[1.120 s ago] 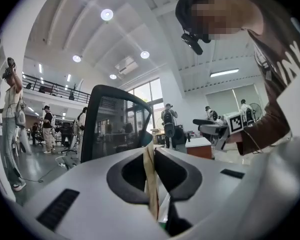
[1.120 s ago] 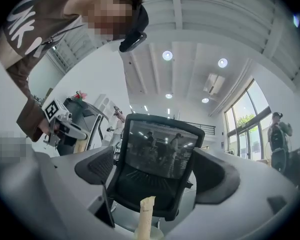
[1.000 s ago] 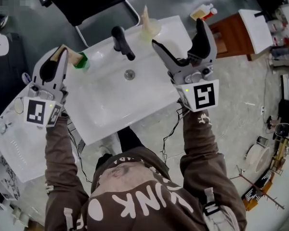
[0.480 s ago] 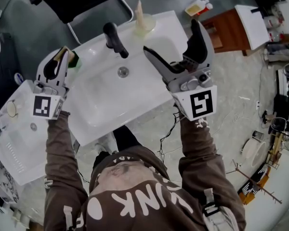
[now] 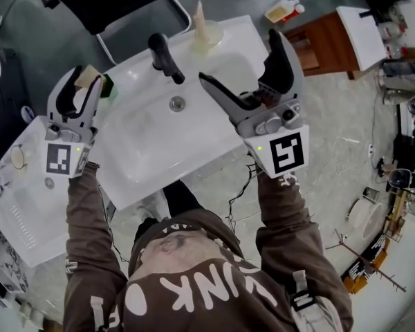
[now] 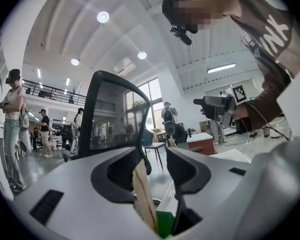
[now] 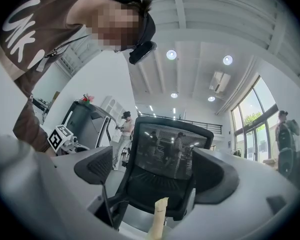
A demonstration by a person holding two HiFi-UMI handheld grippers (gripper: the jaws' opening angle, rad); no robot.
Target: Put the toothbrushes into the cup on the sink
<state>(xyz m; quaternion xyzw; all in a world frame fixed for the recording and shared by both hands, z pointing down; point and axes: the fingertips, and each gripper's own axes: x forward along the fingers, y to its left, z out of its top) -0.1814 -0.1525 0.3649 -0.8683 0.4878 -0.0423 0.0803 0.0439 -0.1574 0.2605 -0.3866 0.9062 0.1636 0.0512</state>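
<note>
Since a second ago the left gripper (image 5: 86, 79) has gone from clamped to parting; its jaws are opening with the wooden toothbrush (image 6: 144, 196) standing between them, its foot in the green cup (image 5: 108, 87) at the sink's (image 5: 145, 178) ten o'clock corner. At one o'clock on the rim, a pale cup (image 5: 207, 39) holds a second toothbrush (image 5: 200, 16). The right gripper (image 5: 238, 55) hangs over the basin, jaws wide and empty.

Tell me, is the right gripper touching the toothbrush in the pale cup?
Apart. The right gripper view shows the right gripper wide open, with the toothbrush poking up well beyond it and clear space on both sides.
</note>
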